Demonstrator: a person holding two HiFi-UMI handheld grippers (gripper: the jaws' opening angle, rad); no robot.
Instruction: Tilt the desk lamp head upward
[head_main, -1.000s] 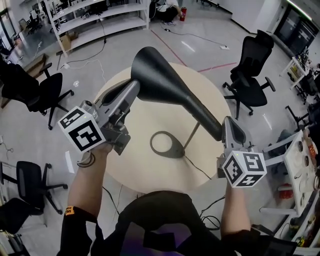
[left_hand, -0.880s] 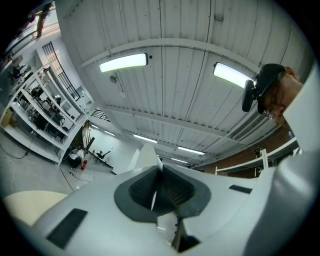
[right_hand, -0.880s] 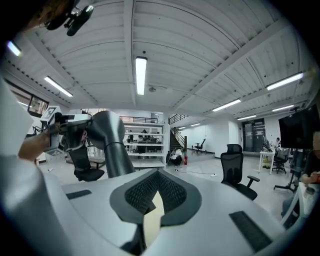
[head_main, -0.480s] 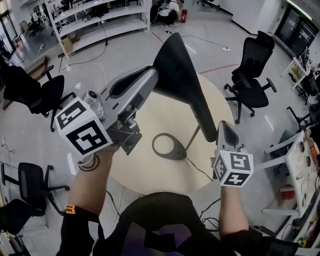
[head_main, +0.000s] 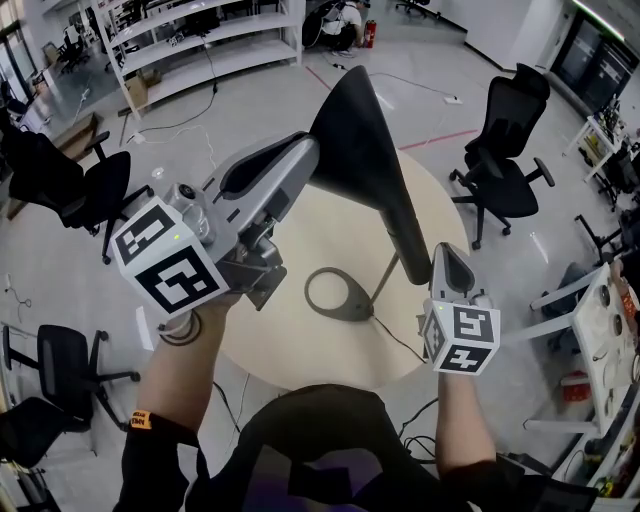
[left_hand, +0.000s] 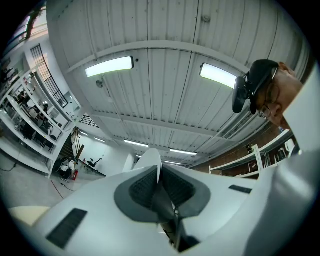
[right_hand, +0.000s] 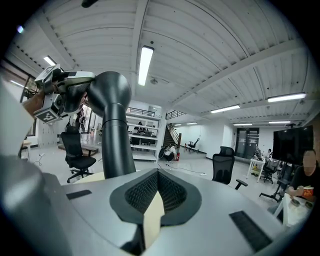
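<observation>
Obs: left gripper (head_main: 305, 152) jaws, just closing, clamp the lamp head (head_main: 355, 135) by its rim. The right gripper (head_main: 446, 252) jaws are together and empty, lamp neck (right_hand: 117, 145) just left. Advice: brace neck, raise rim slowly.

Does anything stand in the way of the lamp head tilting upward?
Nothing visible does. The left gripper, its jaws just closed tighter, clamps the rim of the lamp head, with open air above. The right gripper sits low beside the lamp neck, clear of the head.
</observation>
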